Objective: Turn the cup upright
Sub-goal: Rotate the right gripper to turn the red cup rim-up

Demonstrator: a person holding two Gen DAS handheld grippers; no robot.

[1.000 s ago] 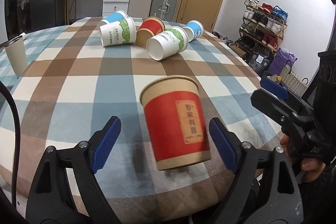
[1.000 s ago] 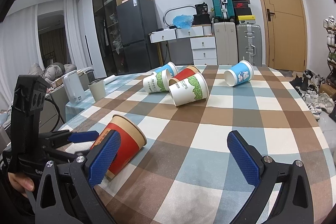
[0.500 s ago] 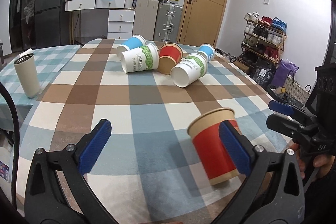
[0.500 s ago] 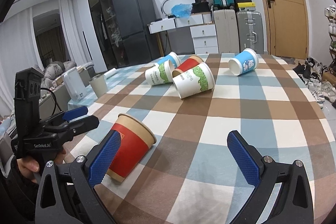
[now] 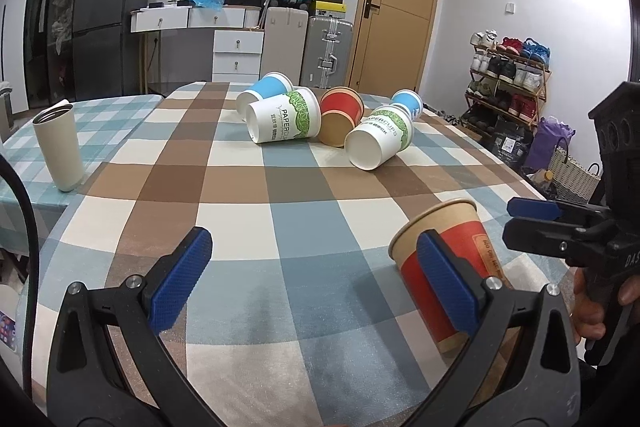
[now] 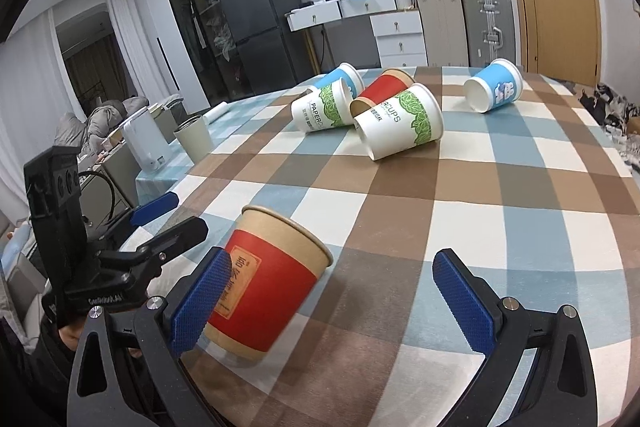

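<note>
In the left wrist view, the red cup (image 5: 452, 267) stands mouth up on the checked tablecloth (image 5: 280, 195), near the table's front right edge. It is a kraft-brown paper cup with a broad red band and a tan label bearing printed characters; its rim is brown. The left gripper (image 5: 316, 279) has its jaws spread wide with nothing between them, and its right blue pad overlaps the cup in the picture, though whether they touch cannot be told. The right gripper (image 5: 532, 219) reaches in from the right, just beside the cup. Farther back lie five tipped cups (image 5: 320, 119), and a beige tumbler (image 5: 58, 147) stands at the left.

In the right wrist view, the same red cup (image 6: 272, 287) stands on its base at lower left, open mouth up, looking tilted by the lens. The right gripper (image 6: 336, 299) has its jaws spread wide, gripping nothing; its left pad sits just in front of the cup's label. The left gripper (image 6: 168, 219) sits left of the cup, jaws parted.
</note>
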